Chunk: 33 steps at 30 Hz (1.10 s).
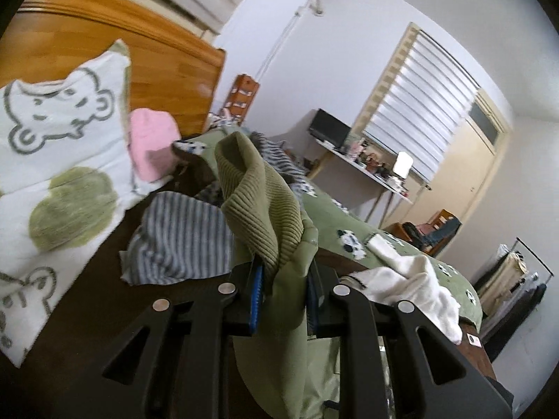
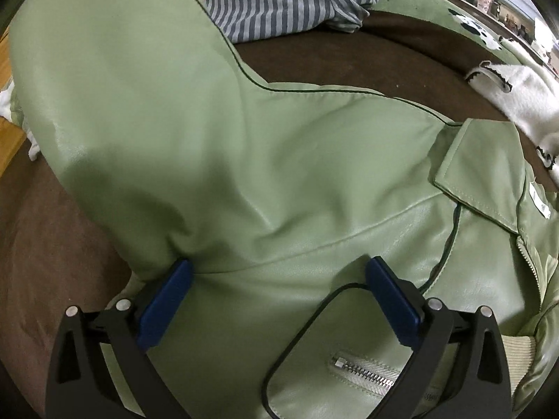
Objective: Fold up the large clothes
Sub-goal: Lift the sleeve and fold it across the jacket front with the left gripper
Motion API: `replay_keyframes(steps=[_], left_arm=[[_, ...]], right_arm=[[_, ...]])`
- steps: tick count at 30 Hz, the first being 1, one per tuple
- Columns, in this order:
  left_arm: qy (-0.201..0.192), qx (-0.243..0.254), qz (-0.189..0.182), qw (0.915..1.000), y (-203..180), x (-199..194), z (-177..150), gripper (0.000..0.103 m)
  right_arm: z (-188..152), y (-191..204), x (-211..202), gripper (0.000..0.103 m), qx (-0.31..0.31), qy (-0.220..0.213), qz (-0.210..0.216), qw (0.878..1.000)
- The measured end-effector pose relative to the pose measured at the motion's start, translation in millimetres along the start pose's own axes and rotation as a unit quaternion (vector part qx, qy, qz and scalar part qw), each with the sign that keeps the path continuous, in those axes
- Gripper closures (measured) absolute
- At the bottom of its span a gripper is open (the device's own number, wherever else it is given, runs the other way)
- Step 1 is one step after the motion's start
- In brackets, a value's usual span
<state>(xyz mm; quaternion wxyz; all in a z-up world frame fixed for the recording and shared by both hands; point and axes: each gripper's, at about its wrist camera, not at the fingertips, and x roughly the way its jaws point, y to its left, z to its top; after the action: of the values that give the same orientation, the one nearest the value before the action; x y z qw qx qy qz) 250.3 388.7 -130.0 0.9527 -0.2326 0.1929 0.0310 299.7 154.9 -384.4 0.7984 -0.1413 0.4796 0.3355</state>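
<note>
Two grippers work on one green jacket point(image 2: 244, 146) that lies on the brown bed cover point(image 2: 384, 52). The left gripper point(image 1: 283, 279) is squeezed tight on the jacket's ribbed cuff point(image 1: 255, 202) and holds it up above the bed. The right gripper point(image 2: 276, 279) has its fingers wide apart, resting on the jacket's chest beside the collar point(image 2: 485, 174), pinching nothing. The folding looks barely begun: the body is spread out with a sleeve raised, and no neat fold shows. Beyond the jacket wait a striped shirt point(image 2: 297, 7) and a white cloth point(image 2: 524, 104).
</note>
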Motion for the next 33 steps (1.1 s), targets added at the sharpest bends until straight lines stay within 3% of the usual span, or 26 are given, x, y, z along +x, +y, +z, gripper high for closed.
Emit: replay_keyframes(steps=[7, 11, 17, 19, 25, 30, 33], left_arm=[[-0.008, 0.018, -0.042, 0.9989, -34, -12, 5, 0.081], [0.003, 0.031, -0.065, 0.9974, -63, -16, 5, 0.081], [0.035, 0.088, -0.104, 0.99, -136, -17, -18, 0.081], [0.044, 0.092, -0.118, 0.9878, -160, -11, -35, 0.081], [0.073, 0.126, -0.095, 0.9848, -231, 22, -104, 0.081], [0.117, 0.152, -0.078, 0.9784, -276, 59, -164, 0.081], [0.151, 0.179, -0.073, 0.9695, -294, 76, -201, 0.081]], right_arm=[[7, -9, -22, 0.006, 0.013, -0.01, -0.008, 1.0], [2, -33, -59, 0.006, 0.034, -0.033, -0.02, 0.999], [-23, -88, -127, 0.006, 0.089, -0.057, -0.061, 0.993], [-36, -114, -152, 0.006, 0.116, -0.063, -0.08, 0.988], [-82, -170, -202, 0.006, 0.173, -0.069, -0.136, 0.973], [-116, -206, -217, 0.006, 0.208, -0.059, -0.16, 0.963], [-136, -219, -217, 0.006, 0.22, -0.048, -0.165, 0.96]])
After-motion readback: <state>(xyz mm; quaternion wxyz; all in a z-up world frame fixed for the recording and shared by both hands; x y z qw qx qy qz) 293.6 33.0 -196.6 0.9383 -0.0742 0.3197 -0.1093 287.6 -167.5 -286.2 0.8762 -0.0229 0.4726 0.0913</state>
